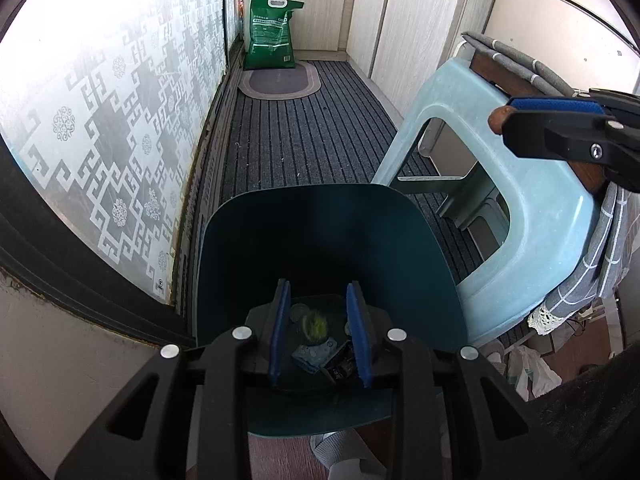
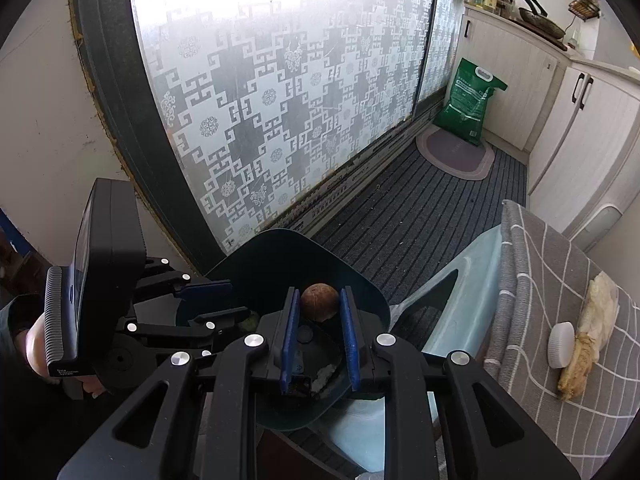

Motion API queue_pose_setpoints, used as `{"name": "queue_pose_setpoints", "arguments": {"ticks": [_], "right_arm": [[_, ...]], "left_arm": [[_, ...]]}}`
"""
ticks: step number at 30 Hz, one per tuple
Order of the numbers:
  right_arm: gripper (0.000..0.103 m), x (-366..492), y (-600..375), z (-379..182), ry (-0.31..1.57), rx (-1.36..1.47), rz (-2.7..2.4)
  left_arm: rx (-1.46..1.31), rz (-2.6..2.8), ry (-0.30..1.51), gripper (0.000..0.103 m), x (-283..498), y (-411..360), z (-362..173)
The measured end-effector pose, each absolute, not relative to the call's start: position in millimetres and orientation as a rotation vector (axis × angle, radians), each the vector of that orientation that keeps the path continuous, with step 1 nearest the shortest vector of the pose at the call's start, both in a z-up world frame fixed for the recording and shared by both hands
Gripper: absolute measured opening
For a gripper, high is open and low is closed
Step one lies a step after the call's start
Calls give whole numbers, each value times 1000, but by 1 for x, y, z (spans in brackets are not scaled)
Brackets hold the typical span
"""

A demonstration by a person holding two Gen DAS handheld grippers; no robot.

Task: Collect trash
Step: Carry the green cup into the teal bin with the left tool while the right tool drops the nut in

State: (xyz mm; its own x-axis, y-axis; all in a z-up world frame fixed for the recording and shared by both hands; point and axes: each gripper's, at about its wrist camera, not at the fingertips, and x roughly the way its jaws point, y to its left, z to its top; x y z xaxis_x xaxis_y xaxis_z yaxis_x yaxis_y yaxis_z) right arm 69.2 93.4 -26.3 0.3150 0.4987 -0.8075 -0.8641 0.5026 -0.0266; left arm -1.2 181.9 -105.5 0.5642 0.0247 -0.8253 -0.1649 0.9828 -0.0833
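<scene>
Dark teal bin (image 2: pixel 352 280) on striped floor mat, scraps inside; right tool (image 2: pixel 320 312) clamped on a brown round fruit (image 2: pixel 319 303) above bin's mouth; left tool (image 1: pixel 320 336), at nine o'clock, apart and empty.

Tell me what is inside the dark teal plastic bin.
Inside the dark teal plastic bin, a blurred yellow-green lump, a pale blue wrapper, a dark printed packet and white crumbs show. The black tongs cover the rest of the bottom.
</scene>
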Motion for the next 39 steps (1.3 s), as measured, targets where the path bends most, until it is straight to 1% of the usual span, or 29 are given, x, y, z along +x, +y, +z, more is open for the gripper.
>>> {"name": "queue_pose_setpoints", "arguments": {"ticks": [13,18,20,21,26,34,39], "right_arm": [[21,61,117,-54,916,-565,973],[21,62,122,-68,957,-587,969],[21,64,123,-74,975,-590,967],[21,64,124,-77,986,-591,967],[21,67,127,-95,1034,-603,964],[21,60,135,-133,1122,-665,965],[21,50,141,-156,1155,-738,966]], "left_arm": [[-176,121,943,29,-9,190,-100],[-182,134,916,21,-14,194,-95],[-190,143,893,19,-17,196,-91],[-195,145,879,18,-19,198,-88],[-215,160,791,17,-27,203,-70],[-228,192,526,17,-53,204,-26],[-237,181,453,17,-58,202,-12]]}}
